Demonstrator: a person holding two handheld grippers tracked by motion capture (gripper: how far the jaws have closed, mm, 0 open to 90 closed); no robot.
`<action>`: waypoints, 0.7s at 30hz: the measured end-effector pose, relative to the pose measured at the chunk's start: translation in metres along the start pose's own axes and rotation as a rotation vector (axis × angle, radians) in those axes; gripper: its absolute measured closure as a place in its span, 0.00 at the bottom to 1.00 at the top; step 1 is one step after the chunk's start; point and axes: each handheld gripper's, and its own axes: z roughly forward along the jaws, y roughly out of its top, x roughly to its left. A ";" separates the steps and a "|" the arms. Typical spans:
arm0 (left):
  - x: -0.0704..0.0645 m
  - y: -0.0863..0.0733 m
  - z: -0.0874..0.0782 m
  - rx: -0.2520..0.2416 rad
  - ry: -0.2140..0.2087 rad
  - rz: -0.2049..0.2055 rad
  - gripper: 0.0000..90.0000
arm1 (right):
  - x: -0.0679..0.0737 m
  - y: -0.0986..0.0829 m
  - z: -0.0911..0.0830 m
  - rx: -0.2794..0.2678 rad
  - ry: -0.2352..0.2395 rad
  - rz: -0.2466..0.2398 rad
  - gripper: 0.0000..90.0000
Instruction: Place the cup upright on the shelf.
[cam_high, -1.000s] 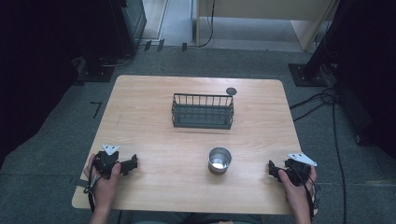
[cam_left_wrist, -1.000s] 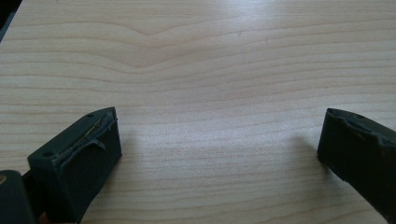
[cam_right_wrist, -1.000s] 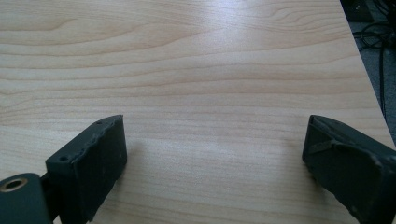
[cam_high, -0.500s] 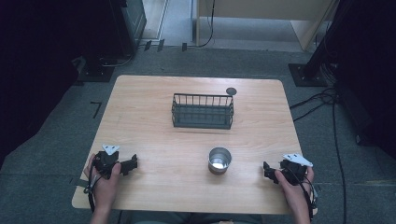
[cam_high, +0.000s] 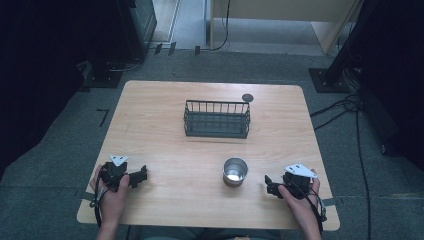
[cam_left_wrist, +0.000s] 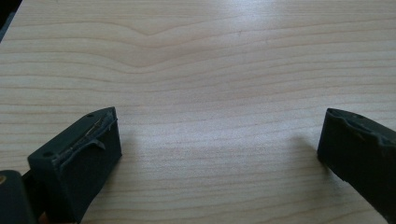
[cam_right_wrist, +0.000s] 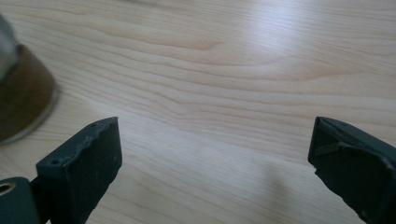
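1. Resting low over the wooden surface (cam_high: 165, 145), the right claw (cam_high: 270, 185) has its jaws spread wide with nothing between them; the right claw's own view shows bare wood in the gap.
2. The left claw (cam_high: 142, 175) is likewise wide and empty, well apart from everything else on the surface.
3. The metal cup (cam_high: 235, 171) stands upright near the right claw, just off its tips toward the left claw's side; in the right claw's view its base (cam_right_wrist: 21, 95) sits at the left edge, outside the jaw gap.
4. Risk, as a judgement: the cup is off the line of the jaws, so a straight push forward could clip its wall with one jaw and slide or tip it.
5. A smooth round wall could also slip out if the jaws close off-centre or too near the rim.
6. The cup's inside looks bright and seems empty, though I cannot be sure.
7. The wire basket (cam_high: 217, 119) sits well beyond both claws and holds nothing visible.
8. A small dark disc (cam_high: 247, 97) lies just behind the basket's far right corner.
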 end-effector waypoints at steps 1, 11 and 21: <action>0.000 0.000 0.000 0.000 0.000 0.000 0.00 | 0.003 0.001 0.000 -0.003 0.017 -0.003 0.03; 0.000 0.000 0.000 0.000 0.000 0.000 0.00 | 0.031 0.010 -0.001 -0.016 0.121 -0.052 0.03; 0.000 0.000 0.000 0.000 0.000 0.000 0.00 | 0.054 0.014 0.005 -0.014 0.170 -0.087 0.03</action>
